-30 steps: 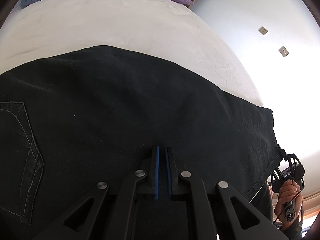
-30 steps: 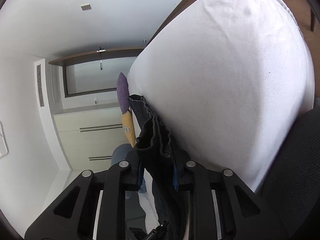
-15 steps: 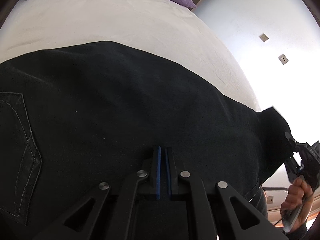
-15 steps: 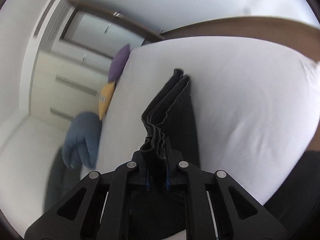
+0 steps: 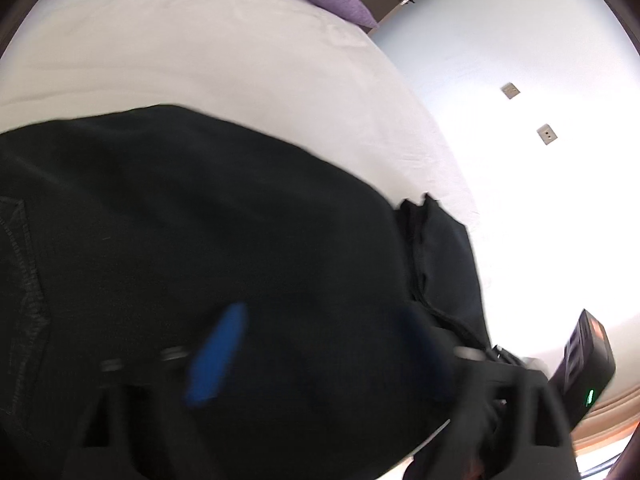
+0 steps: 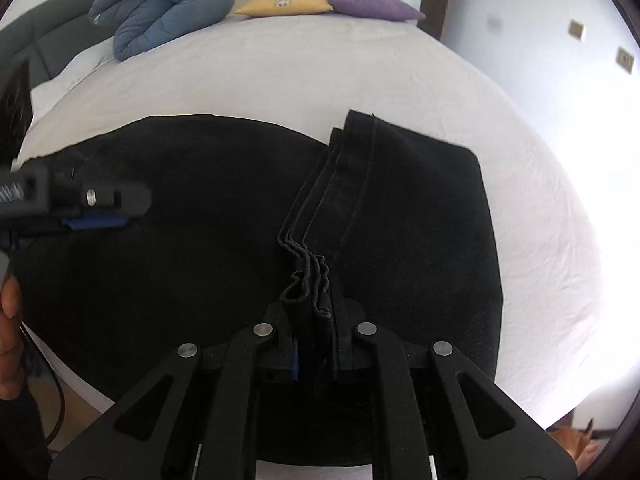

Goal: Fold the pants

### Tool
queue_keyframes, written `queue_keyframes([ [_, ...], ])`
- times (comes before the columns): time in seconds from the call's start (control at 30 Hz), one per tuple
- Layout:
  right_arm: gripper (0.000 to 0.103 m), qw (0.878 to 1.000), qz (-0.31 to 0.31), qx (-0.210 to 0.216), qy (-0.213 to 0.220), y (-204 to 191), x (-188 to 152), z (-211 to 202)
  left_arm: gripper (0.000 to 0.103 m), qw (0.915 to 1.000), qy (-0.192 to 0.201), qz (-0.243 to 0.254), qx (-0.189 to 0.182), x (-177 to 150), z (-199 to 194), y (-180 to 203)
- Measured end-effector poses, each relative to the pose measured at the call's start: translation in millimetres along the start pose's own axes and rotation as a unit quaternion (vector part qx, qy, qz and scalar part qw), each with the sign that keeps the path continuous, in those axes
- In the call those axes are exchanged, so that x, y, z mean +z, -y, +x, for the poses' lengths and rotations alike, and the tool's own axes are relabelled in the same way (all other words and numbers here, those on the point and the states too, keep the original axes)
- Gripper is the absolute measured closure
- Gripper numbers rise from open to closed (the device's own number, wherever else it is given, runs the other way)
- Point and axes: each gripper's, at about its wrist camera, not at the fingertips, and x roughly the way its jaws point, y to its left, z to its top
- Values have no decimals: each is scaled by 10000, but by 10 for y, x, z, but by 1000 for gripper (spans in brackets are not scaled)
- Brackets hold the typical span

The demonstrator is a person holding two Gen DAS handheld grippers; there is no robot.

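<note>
Pants [image 6: 192, 216]: black, spread flat across the near part of the bed, with the leg end doubled over onto the rest on the right side.
Left hand [image 6: 10, 344]: at the far left edge of the right wrist view, wrapped around a gripper handle; a dark cable hangs below it.
Left gripper [image 5: 320, 348]: low over the flat black cloth, motion-blurred in its own camera. Its jaws are opening, the blue pads [image 5: 218, 356] drawn wide apart, with only the flat cloth below the gap and nothing pressed between them.
Stitched seam [image 5: 24, 280]: a line of pale stitching shows at the left edge of the left wrist view.
Right gripper [image 6: 314, 344]: fingers nearly together, pinching the stacked hem edges of the pants.
Folded leg end [image 6: 420, 208]: lies over the main cloth right of centre; its layered hems [image 6: 344, 160] run from the pinch towards the far side of the bed.
Bed [image 6: 320, 68]: white sheet, bare beyond the pants.
Cushions: blue one [image 6: 160, 4] far left, yellow one [image 6: 286, 2] in the middle, purple one [image 6: 374, 6] to the right, all at the far end of the bed.
</note>
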Motion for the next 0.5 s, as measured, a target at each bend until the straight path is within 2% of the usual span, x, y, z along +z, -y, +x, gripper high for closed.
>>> queue_keyframes([
  [0.1, 94, 9987, -347, -239, 299, -172, -60, -215, 7, 9987, -201, -89, -462, 13, 84, 114],
  [0.23, 94, 9944, -740, -524, 541, -430, -104, -413, 6, 9956, -478, -255, -762, 39, 198, 159],
  [0.43, 94, 9917, -1047, -472, 579, -751, -135, -525, 4, 9932, -578, -502, -876, 114, 249, 127],
  [0.47, 94, 9910, -1115, -454, 593, -771, -202, -593, 6, 9929, -590, -521, -889, 120, 252, 116],
  [0.5, 94, 9904, -1167, -427, 611, -820, -237, -634, 12, 9931, -608, -512, -862, 125, 252, 108],
])
